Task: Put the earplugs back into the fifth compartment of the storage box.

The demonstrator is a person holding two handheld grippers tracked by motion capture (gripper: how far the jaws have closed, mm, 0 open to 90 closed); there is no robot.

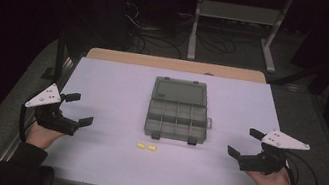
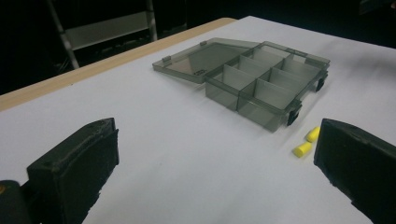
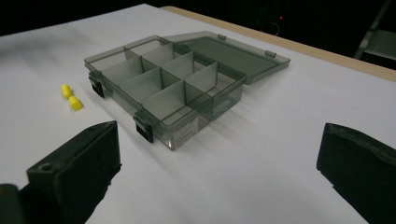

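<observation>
**Both grippers idle, earplugs sitting out front**

Two yellow earplugs [image 1: 146, 146] lie on the tabletop [image 1: 113, 84], just in front of the open compartment box [image 1: 177, 120]. Left hand-held gripper [image 1: 79, 109] and right hand-held gripper [image 1: 244, 142] both spread wide, holding nothing, well apart on either side.

One tabletop [image 1: 90, 161] carries everything counted here. On it lies one grey see-through organiser box [image 1: 177, 119], its one lid [image 1: 180, 92] swung open flat behind it. Inside the box the dividers mark out eight compartments, in two rows of four. Along the box's front edge sit two dark latches [image 1: 192, 141]. Just in front of the box lie two small yellow earplugs [image 1: 146, 146], side by side and close together. Two tongs are in the scene: the left tongs [image 1: 77, 107] well left of the box, the right tongs [image 1: 243, 141] well right of it, each with two black jaws standing apart. Two hands hold them, one each.
</observation>
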